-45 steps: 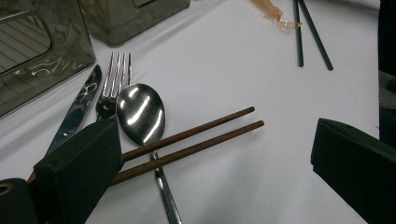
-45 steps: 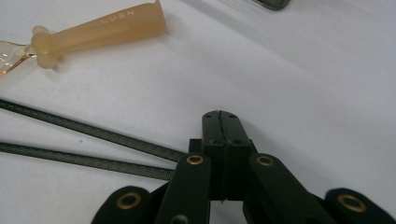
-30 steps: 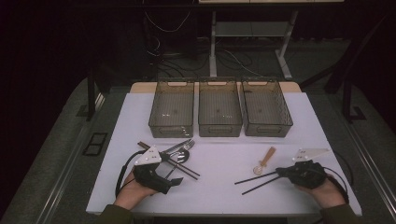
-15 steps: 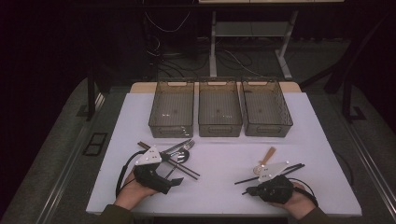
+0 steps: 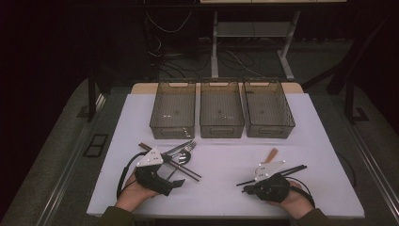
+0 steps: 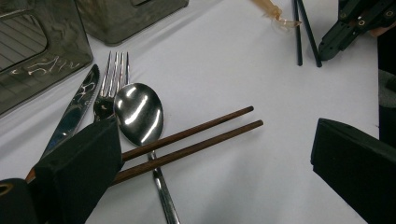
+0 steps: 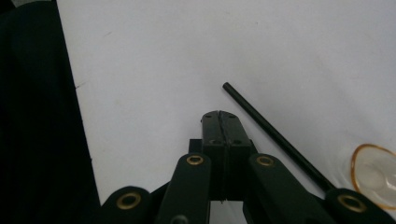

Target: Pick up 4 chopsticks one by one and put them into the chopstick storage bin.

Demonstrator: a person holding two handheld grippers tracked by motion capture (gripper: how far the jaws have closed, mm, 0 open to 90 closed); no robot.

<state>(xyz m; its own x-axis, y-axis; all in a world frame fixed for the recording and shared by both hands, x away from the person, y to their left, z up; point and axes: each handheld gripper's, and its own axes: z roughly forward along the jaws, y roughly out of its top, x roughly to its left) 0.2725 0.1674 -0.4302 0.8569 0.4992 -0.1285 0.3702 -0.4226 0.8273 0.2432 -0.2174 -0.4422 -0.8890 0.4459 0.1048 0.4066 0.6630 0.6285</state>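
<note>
My left gripper [image 5: 173, 172] [image 6: 215, 140] rests open on the white table, its jaws wide apart. A pair of brown chopsticks [image 6: 196, 140] [image 5: 181, 167] runs under its left jaw and across a metal spoon [image 6: 138, 114]. A fork [image 6: 109, 88] [image 5: 186, 148] and a knife [image 6: 77, 109] lie beside the spoon. My right gripper [image 5: 245, 188] [image 7: 219, 116] lies at the front right, shut on nothing. A black chopstick [image 7: 275, 135] lies just to the right of its jaws, one of a pair of black chopsticks [image 5: 282, 173] [image 6: 303, 32]. An amber plastic spoon [image 5: 271, 154] [image 7: 373, 172] lies behind them.
Three empty clear bins [image 5: 172, 129] [image 5: 221, 129] [image 5: 269, 129] stand side by side at the back of the white table [image 5: 221, 155]. Dark floor and cables surround the table. The right gripper's body [image 6: 355, 23] shows far off in the left gripper view.
My right gripper has slid left and nearer the front edge, alongside the black chopsticks. The left gripper and the cutlery have kept still.
</note>
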